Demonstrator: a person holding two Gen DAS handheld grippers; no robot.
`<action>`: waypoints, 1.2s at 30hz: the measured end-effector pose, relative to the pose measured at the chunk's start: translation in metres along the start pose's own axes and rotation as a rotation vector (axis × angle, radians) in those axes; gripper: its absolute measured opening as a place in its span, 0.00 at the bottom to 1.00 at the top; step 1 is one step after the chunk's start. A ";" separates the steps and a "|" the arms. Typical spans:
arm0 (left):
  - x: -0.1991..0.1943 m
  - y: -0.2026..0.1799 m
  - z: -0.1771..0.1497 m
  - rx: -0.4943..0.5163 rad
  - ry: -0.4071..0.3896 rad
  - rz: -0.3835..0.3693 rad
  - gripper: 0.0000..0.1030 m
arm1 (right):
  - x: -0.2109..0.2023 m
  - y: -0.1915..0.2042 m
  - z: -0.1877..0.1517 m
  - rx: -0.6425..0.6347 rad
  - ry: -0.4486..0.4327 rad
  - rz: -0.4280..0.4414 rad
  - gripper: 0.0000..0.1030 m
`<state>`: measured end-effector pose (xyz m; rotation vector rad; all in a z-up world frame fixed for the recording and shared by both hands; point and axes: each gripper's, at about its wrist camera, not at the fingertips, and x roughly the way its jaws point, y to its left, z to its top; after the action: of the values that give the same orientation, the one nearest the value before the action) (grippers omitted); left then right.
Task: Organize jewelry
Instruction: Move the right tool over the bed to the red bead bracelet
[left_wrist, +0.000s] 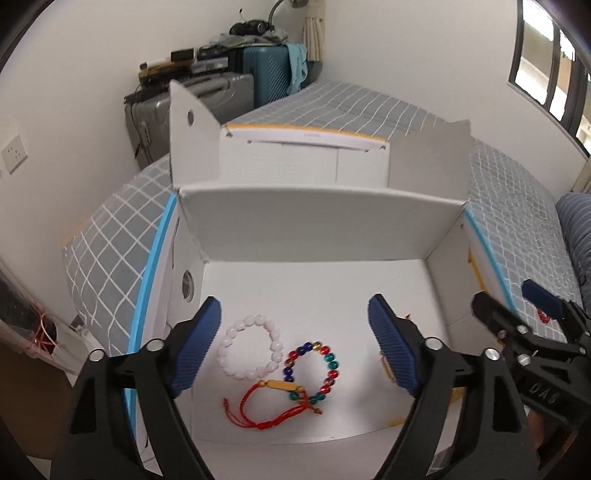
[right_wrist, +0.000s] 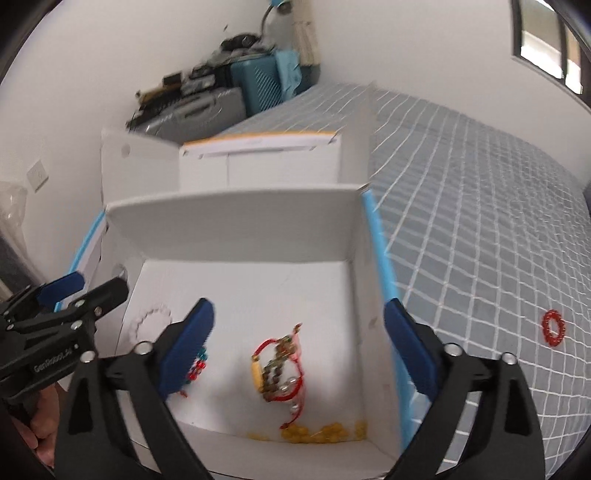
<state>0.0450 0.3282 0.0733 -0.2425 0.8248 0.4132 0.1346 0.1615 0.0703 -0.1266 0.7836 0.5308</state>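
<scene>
An open white box (left_wrist: 321, 206) stands on the bed. On its floor lie a pale pink bead bracelet (left_wrist: 251, 347), a multicoloured bead bracelet (left_wrist: 314, 369) and a red cord bracelet (left_wrist: 273, 402). My left gripper (left_wrist: 294, 301) hangs open above them, holding nothing. In the right wrist view, my right gripper (right_wrist: 299, 306) is open and empty over the box (right_wrist: 236, 210). Below it lie a red cord bracelet with brown beads (right_wrist: 280, 369) and yellow beads (right_wrist: 321, 432). A red bead bracelet (right_wrist: 553, 328) lies on the bed outside the box.
A grey checked bed cover (right_wrist: 480, 221) surrounds the box. A second white box with a yellow edge (left_wrist: 303, 155) stands behind it, flaps up. Suitcases (left_wrist: 266, 74) with clutter on top fill the far corner. A person's hand shows at the right wrist view's lower left.
</scene>
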 end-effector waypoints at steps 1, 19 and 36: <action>-0.001 -0.003 0.002 0.004 -0.005 -0.003 0.86 | -0.006 -0.010 0.002 0.019 -0.022 -0.015 0.93; 0.000 -0.175 0.023 0.214 -0.053 -0.178 0.94 | -0.053 -0.220 -0.002 0.227 -0.066 -0.251 0.93; 0.078 -0.356 0.000 0.372 0.099 -0.287 0.94 | 0.013 -0.385 -0.045 0.345 0.199 -0.389 0.92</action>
<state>0.2505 0.0303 0.0323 -0.0325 0.9322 -0.0249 0.3059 -0.1782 -0.0030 -0.0096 1.0046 0.0100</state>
